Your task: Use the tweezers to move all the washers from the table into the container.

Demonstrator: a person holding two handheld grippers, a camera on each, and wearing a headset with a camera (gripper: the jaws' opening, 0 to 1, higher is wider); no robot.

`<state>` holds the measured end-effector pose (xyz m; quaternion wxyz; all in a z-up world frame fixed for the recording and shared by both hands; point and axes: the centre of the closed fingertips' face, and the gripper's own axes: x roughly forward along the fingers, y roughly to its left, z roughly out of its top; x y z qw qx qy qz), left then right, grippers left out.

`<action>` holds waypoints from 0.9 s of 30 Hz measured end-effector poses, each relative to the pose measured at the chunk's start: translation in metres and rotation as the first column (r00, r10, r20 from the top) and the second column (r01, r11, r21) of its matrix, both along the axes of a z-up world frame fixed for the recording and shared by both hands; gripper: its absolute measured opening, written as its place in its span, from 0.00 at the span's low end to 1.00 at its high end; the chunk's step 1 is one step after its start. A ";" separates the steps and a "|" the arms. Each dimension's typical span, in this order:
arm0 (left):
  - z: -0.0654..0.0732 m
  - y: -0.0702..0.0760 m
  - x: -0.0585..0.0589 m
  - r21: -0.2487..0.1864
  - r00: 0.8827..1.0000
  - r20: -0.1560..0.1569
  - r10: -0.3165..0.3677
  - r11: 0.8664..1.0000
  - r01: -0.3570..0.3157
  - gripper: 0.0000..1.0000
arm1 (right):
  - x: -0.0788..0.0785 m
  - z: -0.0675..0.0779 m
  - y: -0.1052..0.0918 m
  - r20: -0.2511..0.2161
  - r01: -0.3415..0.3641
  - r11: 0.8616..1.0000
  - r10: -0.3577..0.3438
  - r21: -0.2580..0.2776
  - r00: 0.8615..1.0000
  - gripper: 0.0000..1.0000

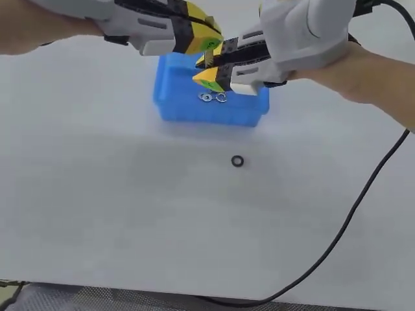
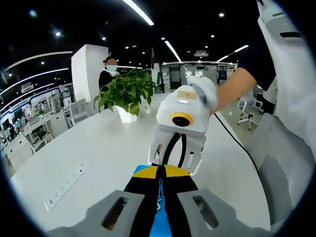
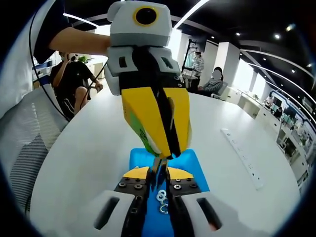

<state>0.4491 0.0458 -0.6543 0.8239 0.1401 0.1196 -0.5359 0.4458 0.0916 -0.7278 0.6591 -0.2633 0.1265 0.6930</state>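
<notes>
table (image 1: 130, 214): pale and plain; every item below is carried on it.
container (image 1: 194, 115): blue and open-topped, set toward the far side of the table, directly beneath both tools.
bright washers (image 1: 206, 97): a small cluster of metal ones is seen lying together on the container floor.
black ring (image 1: 237, 161): one dark washer is seen alone on the table, near the container's front wall but apart from it; it is judged to be the piece left to move.
right tool (image 1: 206, 69): held over the container from the right. Its jaws are drawn in to a narrow gap, and a thin metal piece, taken to be the tweezers (image 3: 158, 169), is pinched between them and pointed down at the bright washers.
left tool (image 1: 209, 40): held nose to nose with the right tool, just above it. Its jaws are brought together; whether anything is gripped cannot be told.
step in hand: judged to be work over the container, with the black ring to be fetched next.
method advised: the squeeze on the tweezers is to be kept even. The tips are to be lowered astride the ring's rim, closed gently, lifted straight and released low inside the container.
risk: a flat ring may be flicked away if it is pinched too hard.
</notes>
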 end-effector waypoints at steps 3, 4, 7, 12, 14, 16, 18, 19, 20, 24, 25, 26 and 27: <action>0.003 -0.001 0.000 0.002 1.000 0.007 -0.002 1.000 0.002 0.05 | -0.002 0.000 -0.001 -0.021 0.009 1.000 -0.009 0.007 1.000 0.25; 0.003 -0.001 0.000 0.009 1.000 0.014 -0.002 1.000 0.002 0.05 | -0.003 0.001 -0.001 -0.023 0.011 1.000 -0.011 0.010 1.000 0.26; 0.004 -0.001 0.000 0.008 1.000 0.013 -0.003 1.000 0.003 0.05 | -0.003 0.003 -0.002 -0.006 0.016 1.000 -0.016 0.006 1.000 0.27; 0.008 -0.002 0.000 0.017 1.000 0.029 -0.007 1.000 0.007 0.05 | -0.001 0.004 -0.007 -0.013 0.041 0.999 -0.041 0.011 0.999 0.34; 0.011 -0.003 -0.001 0.022 0.999 0.037 -0.011 1.000 0.010 0.05 | -0.002 0.007 -0.009 -0.021 0.049 0.999 -0.048 0.022 0.999 0.38; 0.013 -0.003 -0.003 0.027 0.999 0.042 -0.016 1.000 0.015 0.05 | -0.002 0.009 -0.010 -0.009 0.057 0.998 -0.057 0.025 0.998 0.44; 0.015 -0.004 -0.004 0.035 0.999 0.049 -0.019 0.999 0.018 0.05 | -0.002 0.012 -0.012 -0.008 0.065 0.997 -0.065 0.030 0.998 0.49; 0.016 -0.004 -0.005 0.039 0.998 0.053 -0.022 0.999 0.019 0.05 | -0.002 0.015 -0.013 -0.010 0.071 0.997 -0.071 0.041 0.997 0.50; 0.017 -0.004 -0.006 0.042 0.998 0.058 -0.025 0.999 0.023 0.05 | -0.003 0.016 -0.014 -0.012 0.077 0.996 -0.076 0.049 0.997 0.50; 0.021 -0.006 -0.015 0.048 0.997 0.064 -0.040 0.998 0.037 0.05 | -0.003 0.027 -0.023 -0.013 0.142 0.984 -0.141 0.104 0.990 0.55; 0.022 -0.007 -0.018 0.052 0.997 0.068 -0.042 0.998 0.038 0.05 | -0.005 0.028 -0.027 -0.010 0.155 0.981 -0.155 0.114 0.988 0.56; 0.023 -0.008 -0.020 0.051 0.997 0.069 -0.042 0.998 0.039 0.05 | -0.006 0.028 -0.030 -0.011 0.162 0.980 -0.162 0.116 0.987 0.58; 0.025 -0.011 -0.023 0.045 0.997 0.070 -0.045 0.998 0.042 0.05 | -0.009 0.028 -0.034 -0.015 0.172 0.978 -0.171 0.122 0.985 0.60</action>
